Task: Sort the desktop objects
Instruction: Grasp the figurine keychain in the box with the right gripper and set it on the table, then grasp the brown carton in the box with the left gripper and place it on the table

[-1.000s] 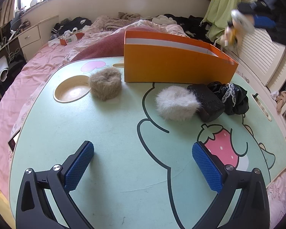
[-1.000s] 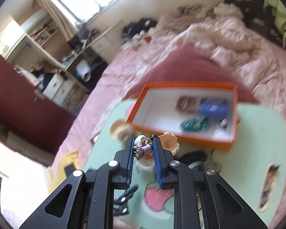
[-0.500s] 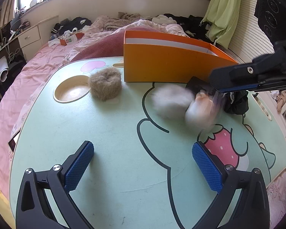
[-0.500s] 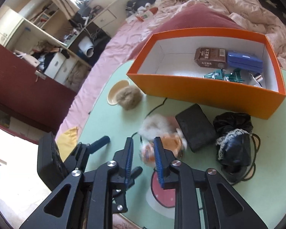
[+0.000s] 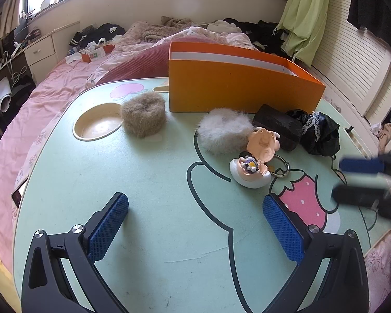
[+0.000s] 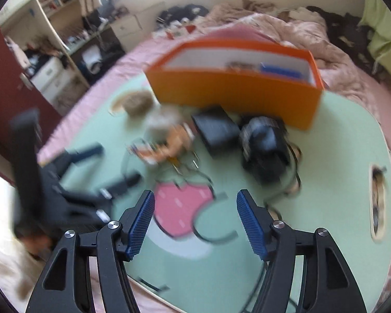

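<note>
The left hand-held gripper [image 5: 195,230] hovers over the pale green tabletop [image 5: 156,182] with its jaws wide apart and nothing between them. Going left to right across its view: a brown fur scrunchie [image 5: 144,113] lies just beside the round cup recess [image 5: 96,124]; a white fluffy one [image 5: 223,134] lies in front of the orange box [image 5: 243,86]; touching it is a small toy keychain [image 5: 255,163], a peach figure on a white base with its metal ring trailing over the strawberry print. Next come a black case [image 5: 277,126] and a black lace-trimmed bundle [image 5: 319,133].

The right hand-held gripper [image 6: 195,224] is low over the strawberry, its jaws opening, with only tabletop between them; its view is blurred by motion.

The keychain lies outside the box, so it likely needs a fresh grasp. The risks: closing on the fluffy scrunchie along with it, since the two touch; the loose ring snagging; a hurried approach knocking the rounded base so that it rolls; and the two grippers, near each other, colliding.
</note>
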